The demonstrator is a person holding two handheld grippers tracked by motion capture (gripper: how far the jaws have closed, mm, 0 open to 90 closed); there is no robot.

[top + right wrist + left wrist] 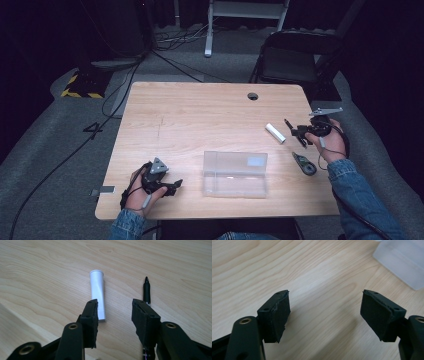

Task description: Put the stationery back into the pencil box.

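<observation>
From the high view, my right gripper (299, 134) sits just beside the white tube (275, 133), far nearer than my left gripper (172, 187) by the clear box (235, 174).

In my left gripper view, the jaws gape over bare wooden table (312, 277).

In my right gripper view, the jaws are parted and empty; the tube lies lengthwise ahead, left of the black pen (146, 290).

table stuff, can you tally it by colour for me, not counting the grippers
white: 1, the white tube
black: 2, the black marker and the dark grey tool
clear: 1, the clear plastic box
total: 4
</observation>
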